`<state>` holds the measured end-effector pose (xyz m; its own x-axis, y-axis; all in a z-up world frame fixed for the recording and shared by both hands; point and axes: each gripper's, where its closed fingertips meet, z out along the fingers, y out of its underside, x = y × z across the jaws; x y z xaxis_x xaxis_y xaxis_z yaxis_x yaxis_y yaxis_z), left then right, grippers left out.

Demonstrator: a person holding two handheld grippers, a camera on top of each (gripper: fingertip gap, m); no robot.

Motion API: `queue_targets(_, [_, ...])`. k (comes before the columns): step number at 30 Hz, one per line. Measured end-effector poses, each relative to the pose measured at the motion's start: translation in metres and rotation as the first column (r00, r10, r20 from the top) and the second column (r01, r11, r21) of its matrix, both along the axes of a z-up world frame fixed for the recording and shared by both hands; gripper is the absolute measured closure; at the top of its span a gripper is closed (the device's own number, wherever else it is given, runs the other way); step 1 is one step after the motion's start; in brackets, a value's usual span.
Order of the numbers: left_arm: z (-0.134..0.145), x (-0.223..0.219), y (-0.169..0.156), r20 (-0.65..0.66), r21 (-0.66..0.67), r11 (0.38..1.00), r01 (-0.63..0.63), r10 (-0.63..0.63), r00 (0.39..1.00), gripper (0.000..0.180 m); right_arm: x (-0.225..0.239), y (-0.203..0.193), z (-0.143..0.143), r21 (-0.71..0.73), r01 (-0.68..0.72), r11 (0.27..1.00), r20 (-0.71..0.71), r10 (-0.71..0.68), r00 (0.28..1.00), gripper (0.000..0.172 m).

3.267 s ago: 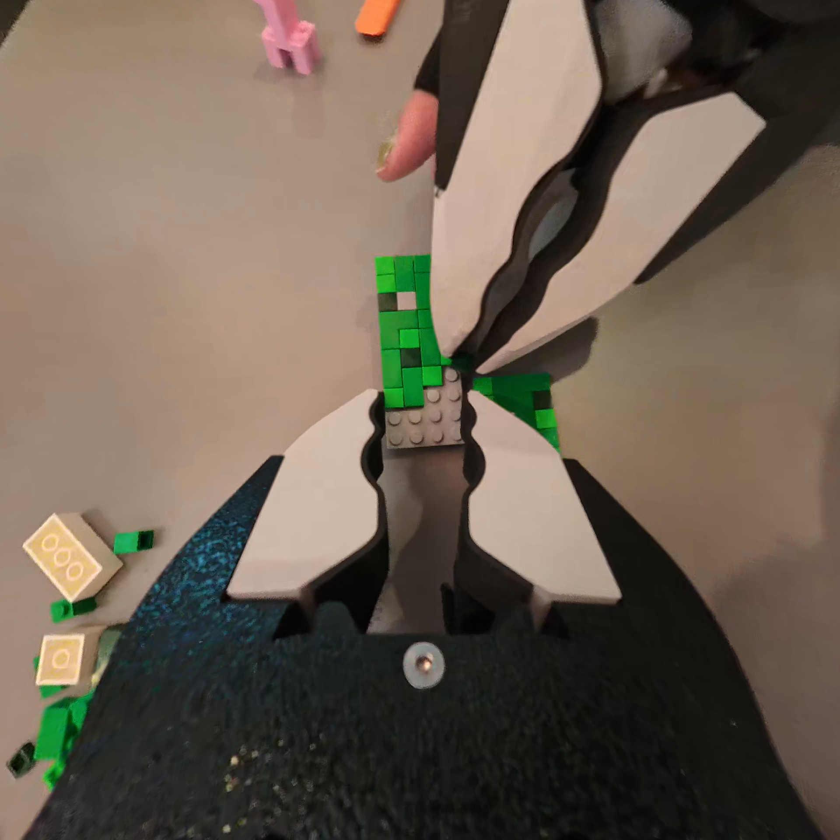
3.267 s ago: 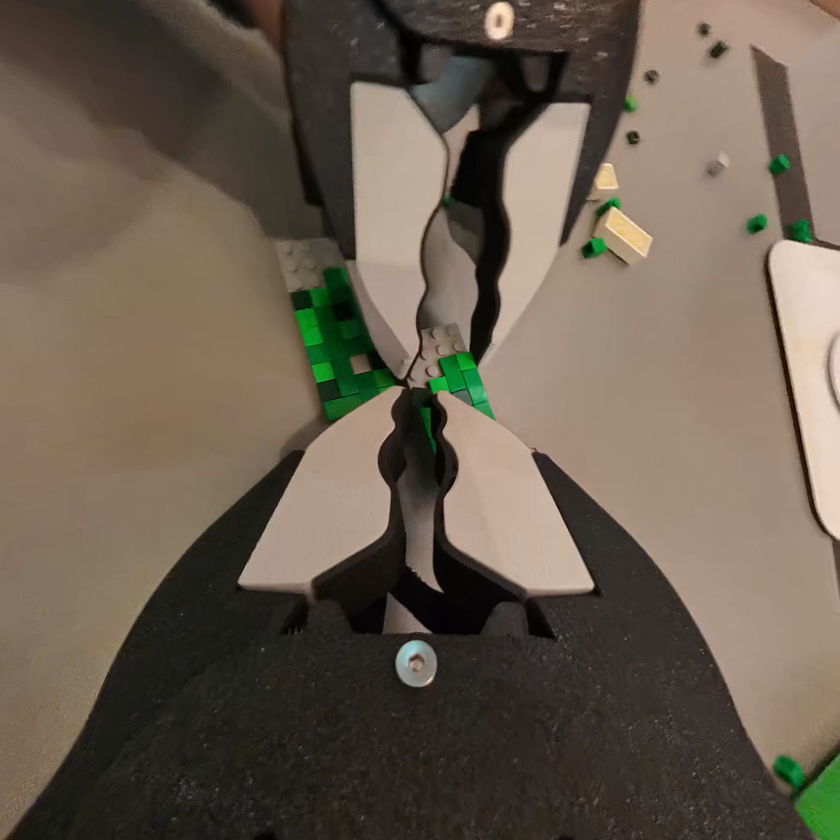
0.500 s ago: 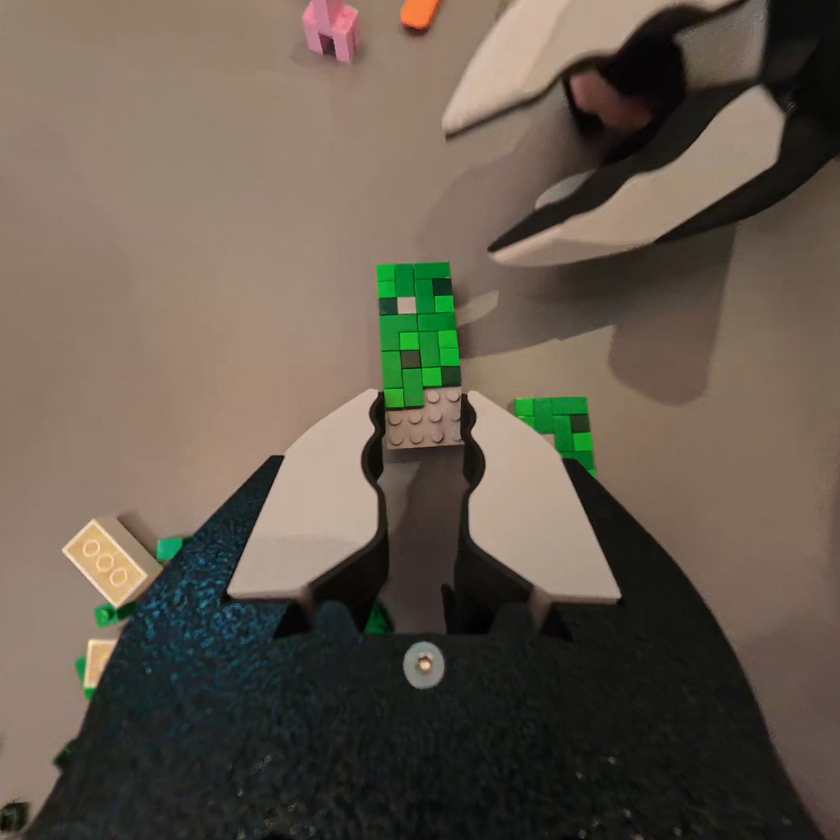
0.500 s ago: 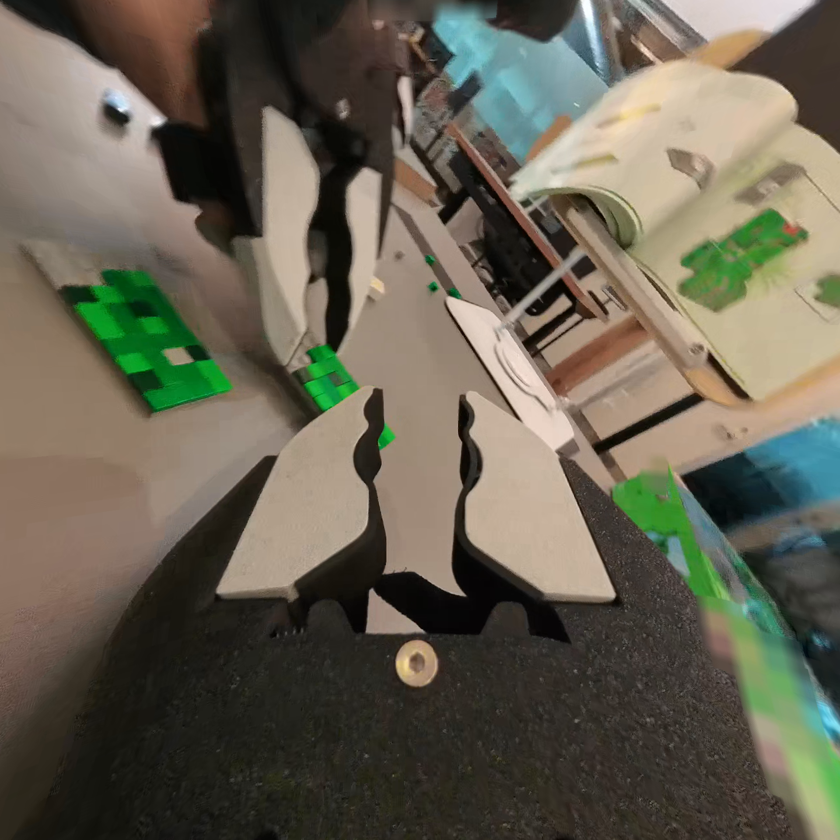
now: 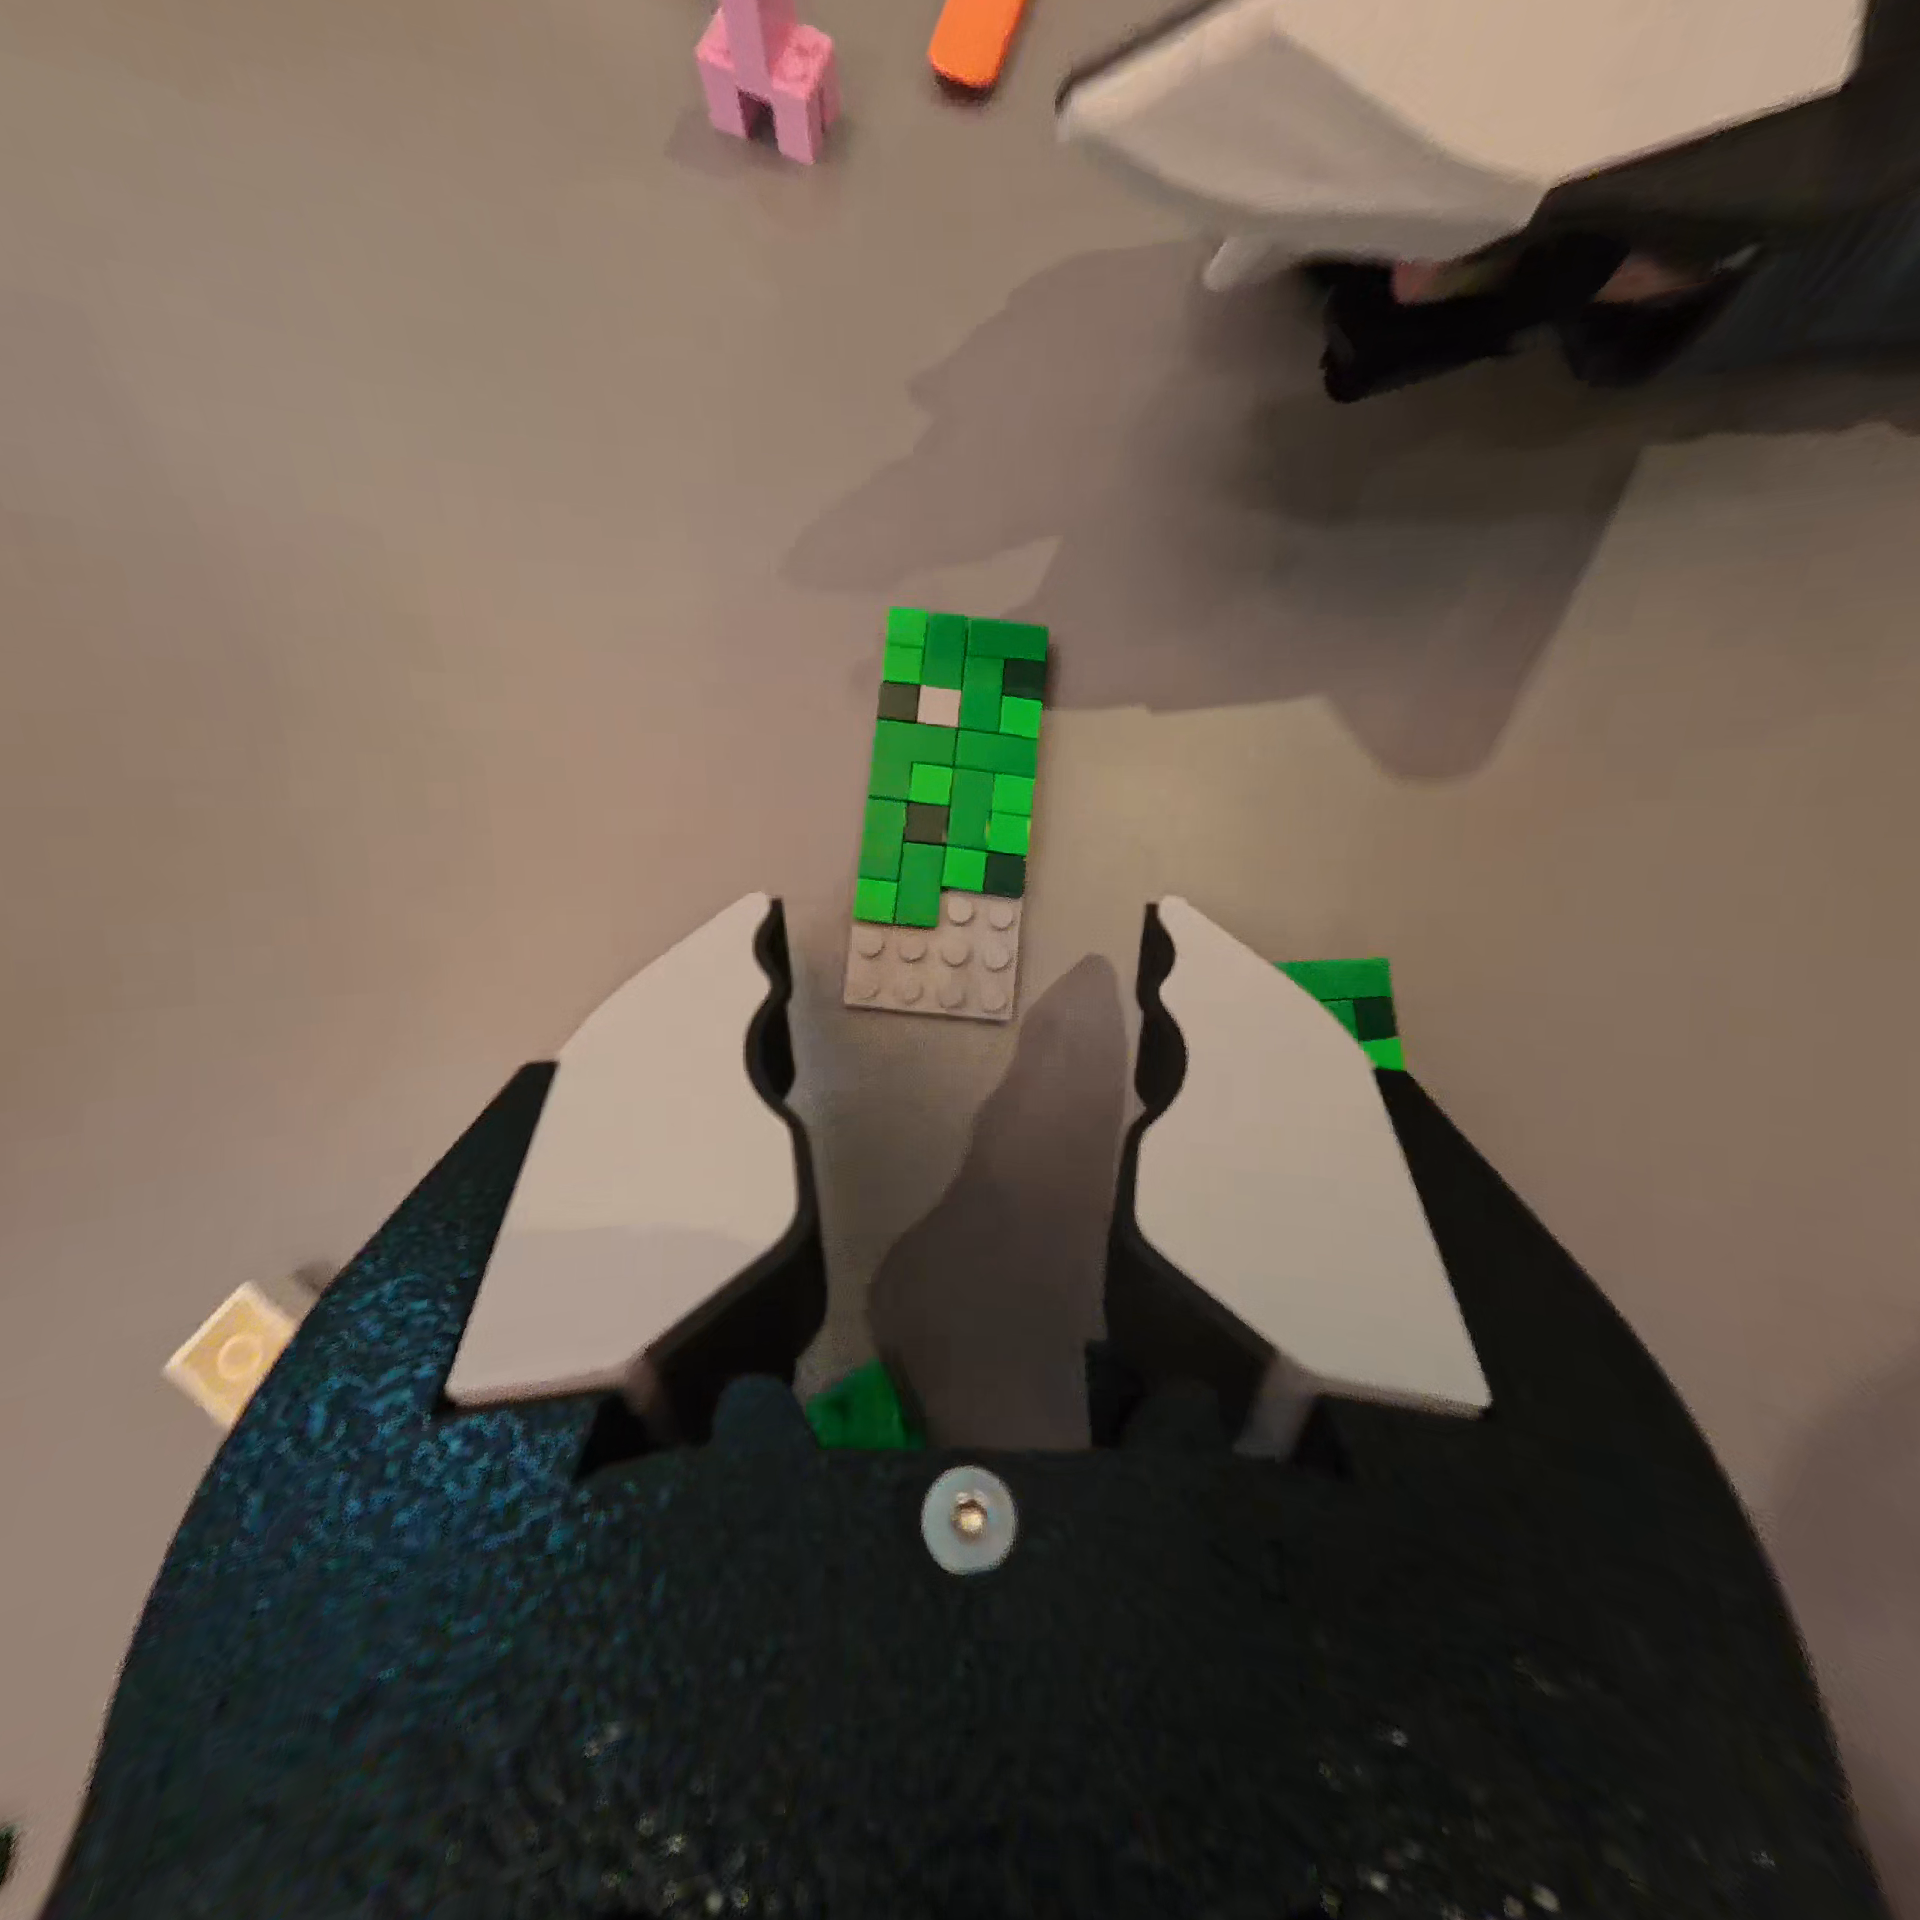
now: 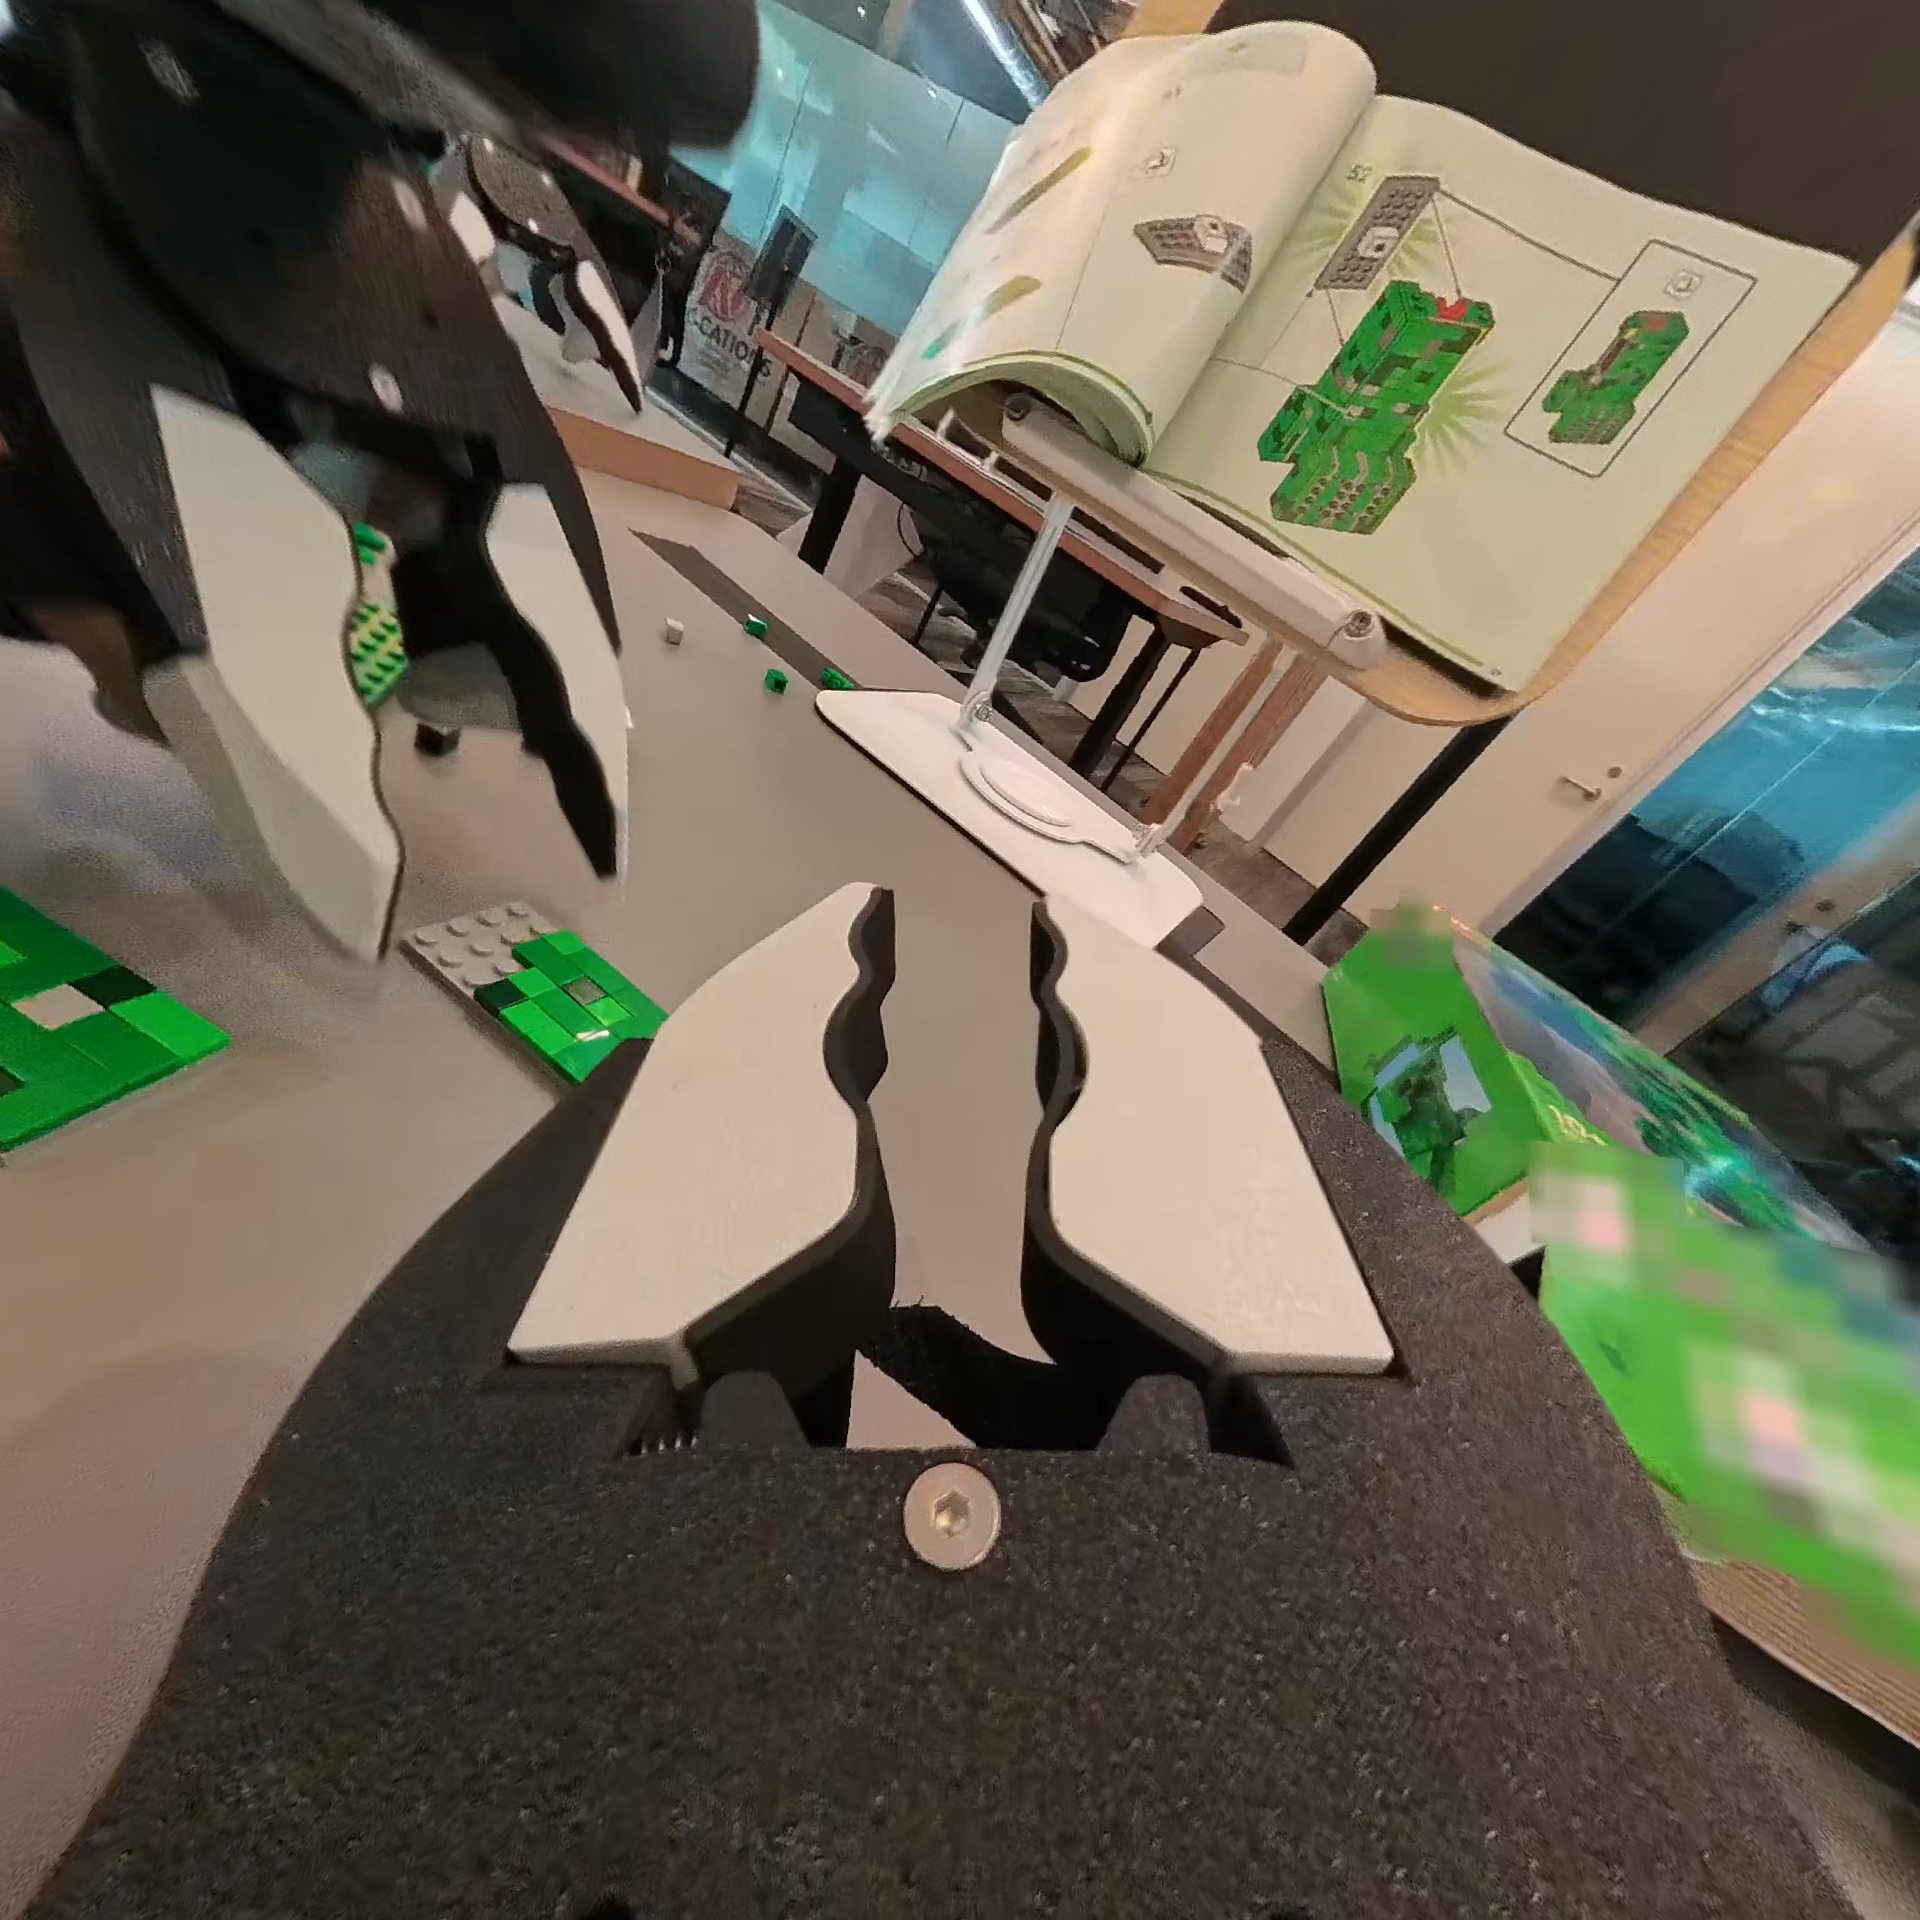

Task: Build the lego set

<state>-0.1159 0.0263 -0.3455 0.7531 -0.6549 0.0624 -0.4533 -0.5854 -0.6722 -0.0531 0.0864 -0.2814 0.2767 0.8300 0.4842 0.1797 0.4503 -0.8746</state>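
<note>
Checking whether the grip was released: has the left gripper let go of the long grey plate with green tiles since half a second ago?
Yes. The left gripper has spread open and drawn back; the plate lies free on the table.

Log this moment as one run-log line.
left gripper: open, empty, above grey plate with green tiles | right gripper: open, empty, raised | table

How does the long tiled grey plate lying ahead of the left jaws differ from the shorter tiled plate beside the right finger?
The long tiled plate runs many tile rows deep; the shorter tiled plate has only a few. The long plate lies in full view, whereas the shorter plate is partly hidden behind a finger. Both lie flat on the grey table, with green tiles and bare grey studs at one end.
</note>
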Motion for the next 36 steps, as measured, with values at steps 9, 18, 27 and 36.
queue_targets(9, [0.087, -0.137, -0.033, 0.211, 0.568, 0.647, -0.508, 0.482, 0.850, 0.124, -0.009, 0.010, 0.004, 0.000, 0.069, 0.998, -0.031, -0.069, 0.997, 0.151])
queue_targets(18, [0.088, -0.178, -0.060, 0.209, 0.757, 0.439, -0.484, 0.539, 0.816, 0.125, -0.058, 0.019, 0.005, 0.001, 0.139, 0.990, -0.040, -0.138, 0.990, 0.156])
queue_targets(27, [0.077, -0.198, -0.069, -0.073, 0.814, 0.485, -0.320, 0.632, 0.772, 0.134, -0.070, 0.028, 0.021, -0.056, 0.106, 0.993, -0.168, -0.114, 0.979, 0.160])
queue_targets(36, [0.083, -0.196, -0.068, 0.111, 0.780, 0.454, -0.430, 0.576, 0.810, 0.137, -0.073, 0.025, 0.016, -0.050, 0.083, 0.995, -0.136, -0.090, 0.987, 0.161])
